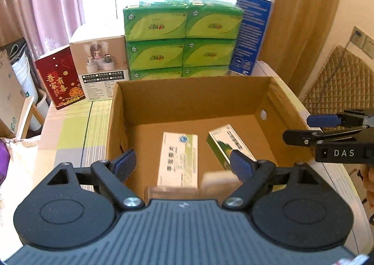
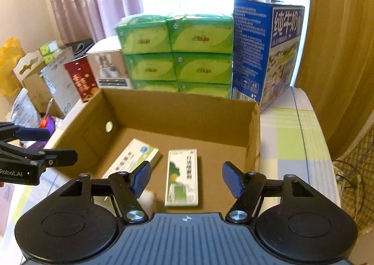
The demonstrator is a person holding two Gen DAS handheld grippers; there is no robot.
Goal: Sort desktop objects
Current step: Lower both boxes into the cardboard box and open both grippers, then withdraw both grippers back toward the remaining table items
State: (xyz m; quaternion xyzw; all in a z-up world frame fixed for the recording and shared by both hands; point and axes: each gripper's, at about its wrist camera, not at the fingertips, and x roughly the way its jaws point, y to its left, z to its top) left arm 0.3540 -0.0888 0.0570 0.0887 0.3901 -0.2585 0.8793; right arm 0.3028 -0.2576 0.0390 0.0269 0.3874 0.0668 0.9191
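Note:
An open cardboard box [image 1: 187, 99] [image 2: 177, 110] sits on the table. On its floor lie a white-and-green medicine box [image 1: 177, 159] [image 2: 133, 159] and a green medicine box [image 1: 222, 145] [image 2: 182, 178]. My left gripper [image 1: 183, 164] hangs open over the box's near side, nothing between its fingers. Below it a pale, blurred item [image 1: 173, 191] [image 2: 147, 198] shows in the box; I cannot tell what it is. My right gripper [image 2: 187, 177] is open above the green box, holding nothing. Each gripper also shows at the edge of the other's view: the right one [image 1: 327, 129], the left one [image 2: 35, 148].
Behind the box stand stacked green tissue packs [image 1: 182, 35] [image 2: 177, 52], a blue milk carton case [image 1: 252, 31] [image 2: 266, 52], a white product box [image 1: 100, 66] and a red gift box [image 1: 60, 78]. A checked cloth [image 2: 292, 138] covers the table. Cartons and bags crowd the left.

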